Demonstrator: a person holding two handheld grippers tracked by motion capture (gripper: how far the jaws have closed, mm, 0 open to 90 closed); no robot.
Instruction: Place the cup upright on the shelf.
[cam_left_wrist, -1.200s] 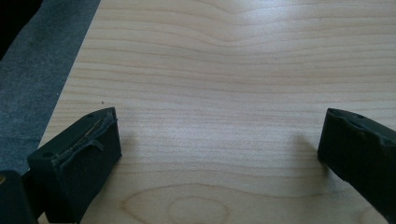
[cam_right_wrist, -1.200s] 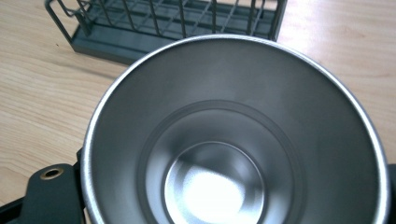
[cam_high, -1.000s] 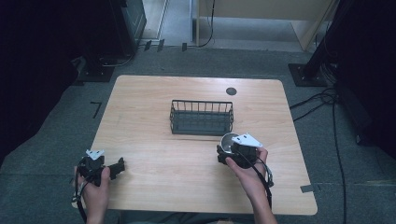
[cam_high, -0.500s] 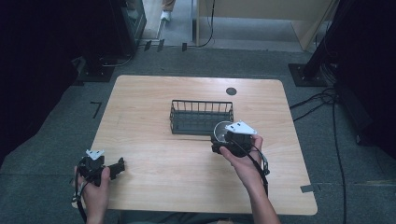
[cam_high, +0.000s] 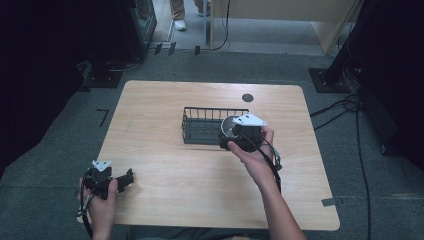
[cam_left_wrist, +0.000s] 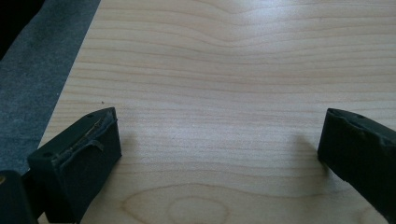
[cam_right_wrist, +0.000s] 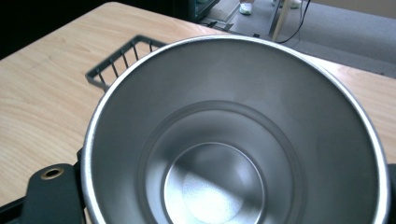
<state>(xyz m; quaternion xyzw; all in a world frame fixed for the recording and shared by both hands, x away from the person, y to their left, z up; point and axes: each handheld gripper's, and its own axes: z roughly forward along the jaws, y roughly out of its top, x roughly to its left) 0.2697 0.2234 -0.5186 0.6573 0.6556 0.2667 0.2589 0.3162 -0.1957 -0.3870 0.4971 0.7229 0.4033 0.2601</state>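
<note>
A steel cup (cam_right_wrist: 233, 140) sat clamped between the jaws of the right gripper (cam_high: 239, 136), held over the right end of the black wire basket (cam_high: 202, 126) on the wooden table (cam_high: 200, 175). The left gripper (cam_high: 107, 179) rested near the table's front left corner, jaws wide apart and holding nothing.

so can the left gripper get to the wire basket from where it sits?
Probably yes. The left gripper is open over bare table with nothing between it and the wire basket, though the right gripper, holding the steel cup, crowds its right end.
</note>
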